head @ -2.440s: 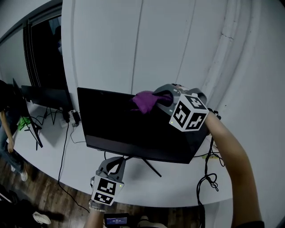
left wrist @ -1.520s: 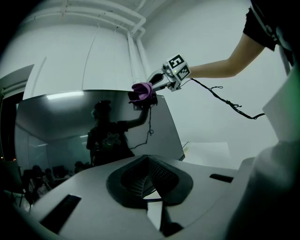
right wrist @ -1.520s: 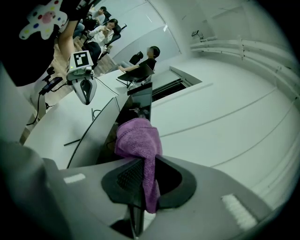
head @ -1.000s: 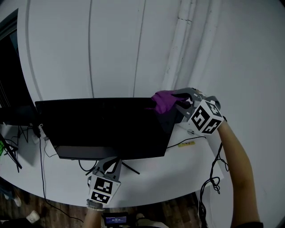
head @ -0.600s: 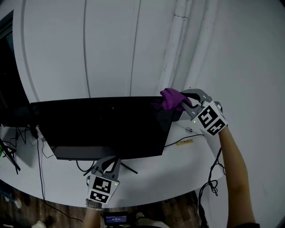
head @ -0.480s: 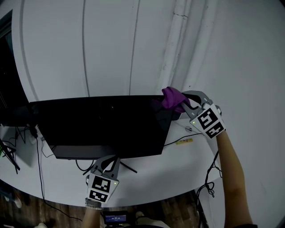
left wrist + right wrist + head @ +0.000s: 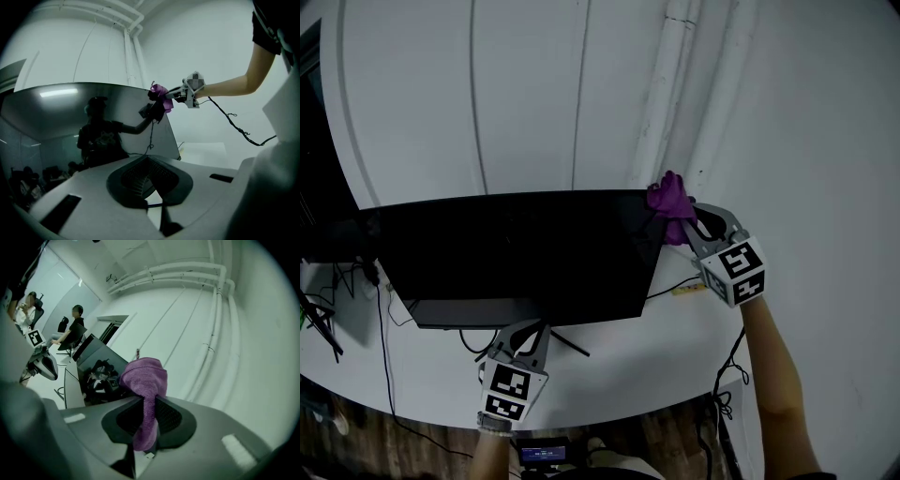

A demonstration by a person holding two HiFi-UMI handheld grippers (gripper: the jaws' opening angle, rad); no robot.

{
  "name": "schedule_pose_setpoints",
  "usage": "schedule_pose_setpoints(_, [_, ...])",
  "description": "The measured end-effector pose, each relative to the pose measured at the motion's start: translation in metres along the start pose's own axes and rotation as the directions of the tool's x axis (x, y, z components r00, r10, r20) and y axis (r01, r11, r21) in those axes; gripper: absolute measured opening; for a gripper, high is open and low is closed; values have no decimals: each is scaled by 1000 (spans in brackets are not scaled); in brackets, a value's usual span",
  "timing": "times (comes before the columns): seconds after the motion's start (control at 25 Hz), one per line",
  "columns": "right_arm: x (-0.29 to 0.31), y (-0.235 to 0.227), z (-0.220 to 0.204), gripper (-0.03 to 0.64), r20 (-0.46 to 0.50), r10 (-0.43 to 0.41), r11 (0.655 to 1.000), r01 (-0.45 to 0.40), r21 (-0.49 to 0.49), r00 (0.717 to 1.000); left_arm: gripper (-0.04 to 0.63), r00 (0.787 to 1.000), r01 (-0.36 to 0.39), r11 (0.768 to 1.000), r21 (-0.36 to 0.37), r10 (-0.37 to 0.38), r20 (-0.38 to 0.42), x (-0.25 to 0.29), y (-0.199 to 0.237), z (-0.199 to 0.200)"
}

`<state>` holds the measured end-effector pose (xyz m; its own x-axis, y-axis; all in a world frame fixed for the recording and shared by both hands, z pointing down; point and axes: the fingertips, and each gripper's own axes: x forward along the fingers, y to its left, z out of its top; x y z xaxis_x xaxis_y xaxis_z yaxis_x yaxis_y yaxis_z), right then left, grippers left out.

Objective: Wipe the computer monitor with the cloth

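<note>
On the cubes, head view: black-and-white square markers on the right gripper [image 7: 686, 217] and the left gripper [image 7: 523, 337]; no words readable.
Lit display at bottom edge, head view: print too small to read.
Monitor, head view: the computer monitor [image 7: 516, 253] stands on the white surface [image 7: 656, 347], screen dark, no brand legible.
Cloth, head view: the purple cloth [image 7: 668, 199] sits against the monitor's upper right corner, held there by the right gripper.
Left gripper, head view: low in front of the monitor's stand, apart from the screen.
Cables, head view: dark cables [image 7: 727, 375] trail over the surface's right edge.

Left fingers, left gripper view: the left gripper [image 7: 149, 161] has its fingers [image 7: 136, 173] brought together with nothing between them.
Monitor, left gripper view: the screen [image 7: 70, 122] fills the left side and reflects a person; no logo visible.
Cloth, left gripper view: the cloth [image 7: 160, 91] is bunched at the screen's top right corner, with the right gripper [image 7: 171, 93] behind it.

Right fingers, right gripper view: the right gripper [image 7: 147, 404] is clamped narrowly on the cloth [image 7: 145, 376]; one fold hangs down between the fingers [image 7: 166, 416], and the bulk bulges above them.
Monitor, right gripper view: the dark screen [image 7: 98, 357] lies just left of the cloth; contact cannot be told.
Background, right gripper view: white pipes [image 7: 215, 310] run along the wall; seated people [image 7: 72, 331] are at far left.
</note>
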<state>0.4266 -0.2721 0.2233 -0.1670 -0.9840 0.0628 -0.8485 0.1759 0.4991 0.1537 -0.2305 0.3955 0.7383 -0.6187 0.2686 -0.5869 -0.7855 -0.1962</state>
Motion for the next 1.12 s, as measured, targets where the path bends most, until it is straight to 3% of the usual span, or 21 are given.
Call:
schedule_pose_setpoints(0.72, [-9, 59, -71, 68, -69, 58, 983, -45, 178, 996, 6, 999, -29, 1000, -9, 29, -24, -17, 5, -17])
schedule_pose_setpoints(1.12, [-15, 104, -129, 67, -167, 94, 973, -55, 226, 981, 6, 999, -32, 999, -11, 32, -17, -29, 3, -27])
